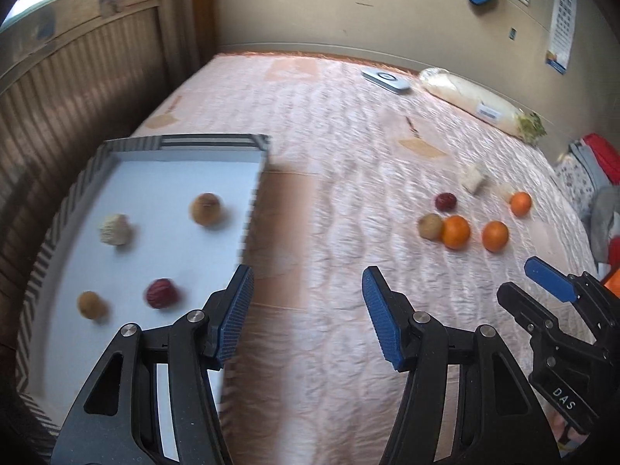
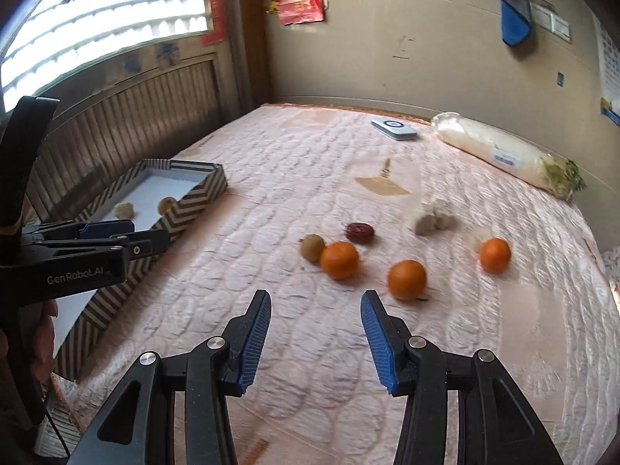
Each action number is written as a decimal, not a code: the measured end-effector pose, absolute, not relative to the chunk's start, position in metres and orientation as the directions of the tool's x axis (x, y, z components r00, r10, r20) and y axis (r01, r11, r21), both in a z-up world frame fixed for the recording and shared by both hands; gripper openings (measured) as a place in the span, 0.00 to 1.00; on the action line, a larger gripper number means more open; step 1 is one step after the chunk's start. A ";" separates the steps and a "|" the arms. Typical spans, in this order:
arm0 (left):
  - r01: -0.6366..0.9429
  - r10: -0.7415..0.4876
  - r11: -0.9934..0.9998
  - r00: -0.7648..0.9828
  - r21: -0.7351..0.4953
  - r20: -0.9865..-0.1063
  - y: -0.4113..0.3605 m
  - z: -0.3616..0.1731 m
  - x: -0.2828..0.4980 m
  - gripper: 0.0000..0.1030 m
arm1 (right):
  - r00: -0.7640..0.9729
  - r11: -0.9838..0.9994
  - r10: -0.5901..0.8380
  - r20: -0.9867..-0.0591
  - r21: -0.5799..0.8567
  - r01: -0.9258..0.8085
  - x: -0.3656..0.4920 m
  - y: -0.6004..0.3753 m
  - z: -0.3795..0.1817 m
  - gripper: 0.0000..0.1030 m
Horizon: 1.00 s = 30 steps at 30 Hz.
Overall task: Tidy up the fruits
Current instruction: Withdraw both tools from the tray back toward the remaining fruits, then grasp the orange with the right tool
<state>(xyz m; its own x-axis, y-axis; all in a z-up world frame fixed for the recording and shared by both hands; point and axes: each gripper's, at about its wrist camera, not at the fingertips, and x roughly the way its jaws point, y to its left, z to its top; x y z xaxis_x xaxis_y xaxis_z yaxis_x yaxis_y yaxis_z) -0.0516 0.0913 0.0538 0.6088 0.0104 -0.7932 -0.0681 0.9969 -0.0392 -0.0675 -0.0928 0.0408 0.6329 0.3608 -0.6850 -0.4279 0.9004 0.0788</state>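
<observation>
Both pairs of tongs stand spread with nothing between their blue pads, above a bed (image 2: 310,178) covered in a pink quilted spread. The left tongs (image 1: 308,310) hang over the bare quilt just beside the right wall of a chevron-patterned tray (image 1: 186,140); their left pad overlaps that wall's near end in the left wrist view. Inside the tray, on its white floor, lie 4 small fruits, well apart from each other: a dark red one (image 1: 162,293) nearest the tongs, a tan one (image 1: 92,304) to its left, a pale knobbly one (image 1: 115,229) and a brown round one (image 1: 205,209) farther back. The right tongs (image 2: 316,310) point at the loose fruit on the quilt: 3 oranges lie ahead, the middle orange (image 2: 407,279) just beyond the right pad, the left orange (image 2: 339,260) touching a greenish-brown fruit (image 2: 312,247), the right orange (image 2: 495,255) farther off. A dark red fruit (image 2: 359,232) and some pale lumps (image 2: 432,217) lie behind them. None of these touches either tongs.
</observation>
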 end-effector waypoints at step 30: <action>0.021 -0.013 1.000 0.516 -0.003 -0.856 0.024 0.018 0.021 0.57 | 0.587 0.920 0.304 -0.750 0.072 -0.385 0.004 -0.138 0.004 0.30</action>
